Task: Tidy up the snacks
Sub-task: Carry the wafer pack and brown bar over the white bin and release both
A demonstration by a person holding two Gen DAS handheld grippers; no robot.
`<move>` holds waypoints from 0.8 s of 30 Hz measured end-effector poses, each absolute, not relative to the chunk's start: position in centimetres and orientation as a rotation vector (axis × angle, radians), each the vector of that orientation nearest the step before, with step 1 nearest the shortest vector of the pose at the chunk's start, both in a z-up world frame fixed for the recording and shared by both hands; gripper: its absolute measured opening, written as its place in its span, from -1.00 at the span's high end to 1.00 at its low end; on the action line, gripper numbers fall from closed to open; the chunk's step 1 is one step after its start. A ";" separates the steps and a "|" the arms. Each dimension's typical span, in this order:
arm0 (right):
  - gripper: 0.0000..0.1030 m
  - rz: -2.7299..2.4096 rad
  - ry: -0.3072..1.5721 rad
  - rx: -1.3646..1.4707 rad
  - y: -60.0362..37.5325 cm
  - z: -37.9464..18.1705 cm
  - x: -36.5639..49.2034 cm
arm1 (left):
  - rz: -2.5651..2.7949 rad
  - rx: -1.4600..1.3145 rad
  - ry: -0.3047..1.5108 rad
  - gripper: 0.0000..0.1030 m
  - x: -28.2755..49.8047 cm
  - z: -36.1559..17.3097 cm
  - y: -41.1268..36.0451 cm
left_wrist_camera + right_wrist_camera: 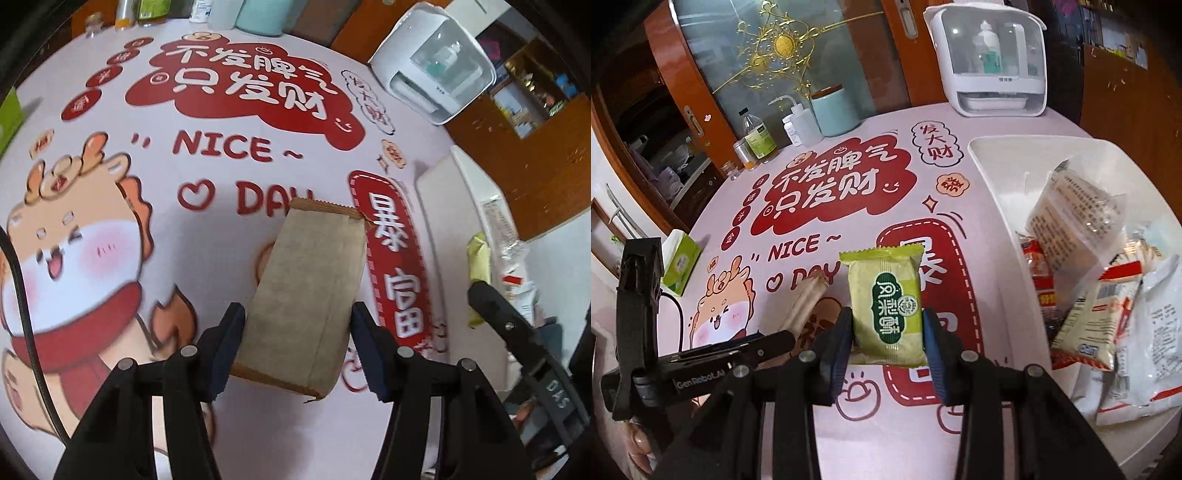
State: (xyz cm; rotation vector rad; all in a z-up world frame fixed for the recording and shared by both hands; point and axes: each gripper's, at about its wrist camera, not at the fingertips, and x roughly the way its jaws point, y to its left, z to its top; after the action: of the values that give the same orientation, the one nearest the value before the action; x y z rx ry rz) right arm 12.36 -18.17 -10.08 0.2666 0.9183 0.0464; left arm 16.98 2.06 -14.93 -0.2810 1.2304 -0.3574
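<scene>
A flat brown paper snack packet sits lengthwise between the blue pads of my left gripper, which press on both its long edges. It hangs above the printed table mat. In the right wrist view the same brown packet shows edge-on, lifted off the mat. My right gripper is shut on a green snack packet, held upright over the mat's red panel. A white tray to the right holds several snack packets.
A white countertop appliance stands at the back of the table. A teal canister, a squeeze bottle and other bottles line the far left edge. A green tissue box lies at the left. A thumb shows bottom left.
</scene>
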 end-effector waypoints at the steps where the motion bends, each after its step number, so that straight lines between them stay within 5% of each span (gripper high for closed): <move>1: 0.27 0.049 0.917 0.265 -18.2 -10.1 12.2 | -0.366 -0.292 1.224 -0.10 16.7 -14.9 1.9; 24: 0.27 -0.278 0.536 0.276 -29.9 0.4 6.7 | -0.717 -0.138 0.836 -0.10 15.7 1.2 -13.6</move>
State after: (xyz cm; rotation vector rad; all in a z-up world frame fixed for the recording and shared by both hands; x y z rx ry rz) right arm 6.72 -29.88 0.41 0.2762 0.5358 -0.2777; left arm 15.68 -13.62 1.25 -0.1379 0.8362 -0.7166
